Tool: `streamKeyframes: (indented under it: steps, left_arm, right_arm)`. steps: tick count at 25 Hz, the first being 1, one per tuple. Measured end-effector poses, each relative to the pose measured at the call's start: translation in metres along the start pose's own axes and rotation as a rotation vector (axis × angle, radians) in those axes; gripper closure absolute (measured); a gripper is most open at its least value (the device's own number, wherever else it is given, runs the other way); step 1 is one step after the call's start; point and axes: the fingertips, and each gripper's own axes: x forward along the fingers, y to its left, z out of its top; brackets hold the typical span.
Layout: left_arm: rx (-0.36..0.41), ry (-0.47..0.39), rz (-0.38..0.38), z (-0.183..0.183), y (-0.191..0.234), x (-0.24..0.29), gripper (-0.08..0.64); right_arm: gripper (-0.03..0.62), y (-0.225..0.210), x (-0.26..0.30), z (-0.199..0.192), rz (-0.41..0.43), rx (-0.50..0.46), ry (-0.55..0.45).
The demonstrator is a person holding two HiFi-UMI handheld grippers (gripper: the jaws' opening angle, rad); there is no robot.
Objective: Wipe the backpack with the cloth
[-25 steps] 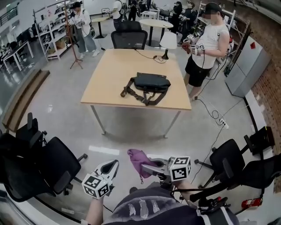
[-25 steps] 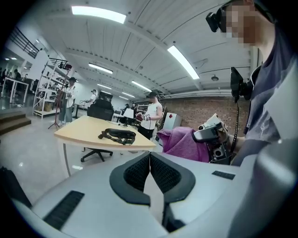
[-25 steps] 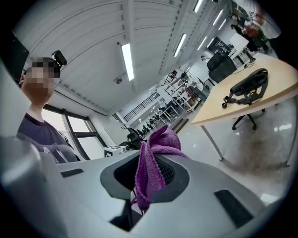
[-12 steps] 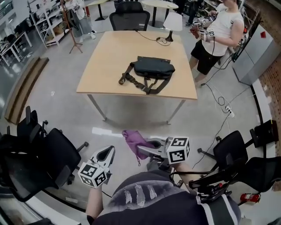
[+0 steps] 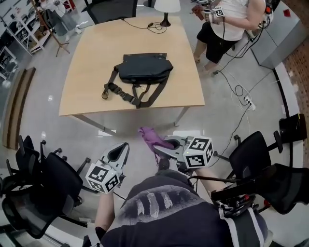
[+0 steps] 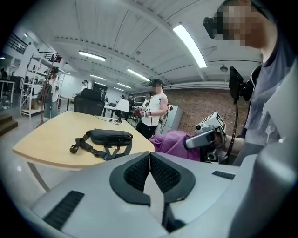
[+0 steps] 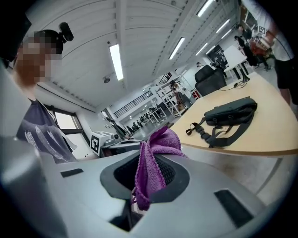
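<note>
A black office chair (image 5: 43, 185) stands on the floor at the far left. Next to it, the left gripper (image 5: 121, 150) hangs in the air short of the table's near edge. Its jaws are pressed together with nothing between them.

On the wooden table (image 5: 82, 87) ahead, the dark backpack (image 5: 143, 67) lies flat, about midway between the near and far edges. Its straps trail toward the near left corner. A white-shaded lamp (image 5: 166, 6) stands at the far edge, with what looks like a cable coiled just beside its base.

The purple cloth (image 5: 150, 136) is off the table, just short of its near edge and well apart from the backpack. The right gripper (image 5: 163, 145) pinches it; one fold rises past the jaw tips and the rest hangs down between them.

A person in a white top and black shorts (image 5: 224, 24) stands off the table's far right corner. Another black chair (image 5: 251, 157) sits at the right.
</note>
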Motion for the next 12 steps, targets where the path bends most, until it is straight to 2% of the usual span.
streamKeyframes:
  steps: [6, 9, 12]
  left_arm:
    - [0.01, 0.022, -0.04, 0.026, 0.008, 0.062, 0.549]
    - [0.012, 0.006, -0.037, 0.041, 0.032, 0.083, 0.549]
    - [0.01, -0.016, -0.052, 0.055, 0.065, 0.102, 0.549]
  right_arm:
    - [0.56, -0.063, -0.024, 0.038, -0.059, 0.012, -0.009]
    - [0.56, -0.092, -0.023, 0.054, -0.099, 0.022, -0.014]
    - [0.56, -0.127, -0.016, 0.072, -0.174, 0.025, -0.023]
